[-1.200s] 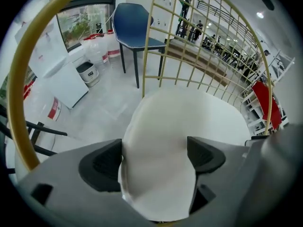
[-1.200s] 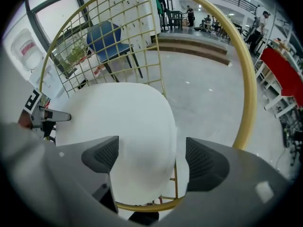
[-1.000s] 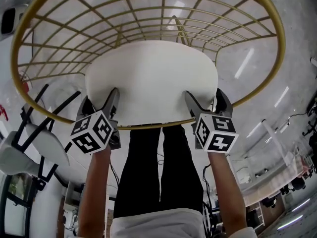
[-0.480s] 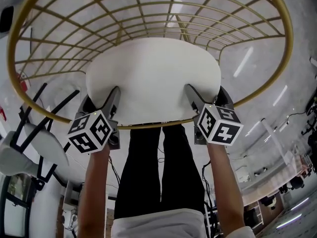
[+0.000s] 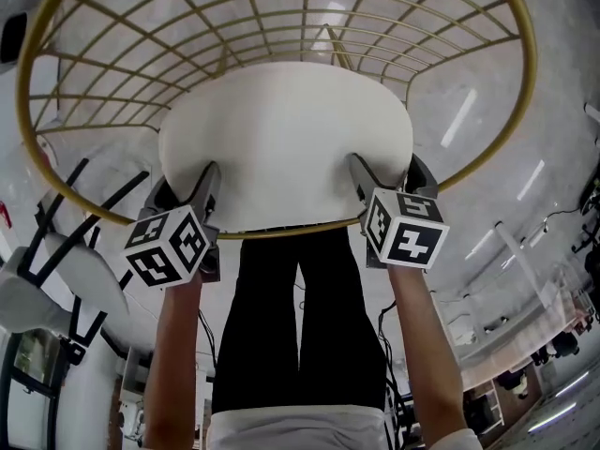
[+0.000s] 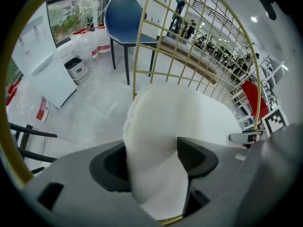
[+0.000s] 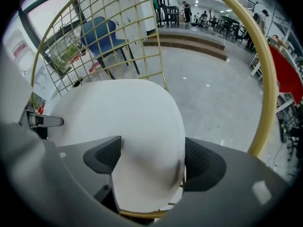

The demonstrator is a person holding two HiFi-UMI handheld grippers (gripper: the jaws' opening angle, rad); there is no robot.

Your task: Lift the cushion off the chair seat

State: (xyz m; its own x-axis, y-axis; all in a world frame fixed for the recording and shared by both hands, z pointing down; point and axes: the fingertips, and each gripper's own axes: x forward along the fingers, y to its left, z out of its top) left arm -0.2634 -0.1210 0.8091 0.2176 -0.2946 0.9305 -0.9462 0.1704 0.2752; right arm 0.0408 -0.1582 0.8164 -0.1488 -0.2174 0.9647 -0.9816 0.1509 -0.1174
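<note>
The white cushion (image 5: 286, 143) is lying on the seat of the round chair (image 5: 281, 232), inside its gold wire basket, with its near edge overhanging the front rim. Both tools are pointing steeply down at that near edge, one at each front corner. The left tool (image 5: 187, 186) has just been closing its jaws, and in the left gripper view the left tool (image 6: 152, 161) is pinching the cushion (image 6: 189, 112): the soft edge is bunching up into a thick fold between the two dark pads. The right tool (image 5: 389, 172) has also just been closing, though less far. In the right gripper view the right tool (image 7: 151, 157) is standing wide around the cushion (image 7: 118, 112), which is filling the whole gap; both pads seem to be pressing on it, with a faint crease showing by one pad. The cushion is looking flat on the seat, not raised. A blue chair (image 6: 124, 15) is standing on the grey floor (image 7: 213, 93) beyond.
</note>
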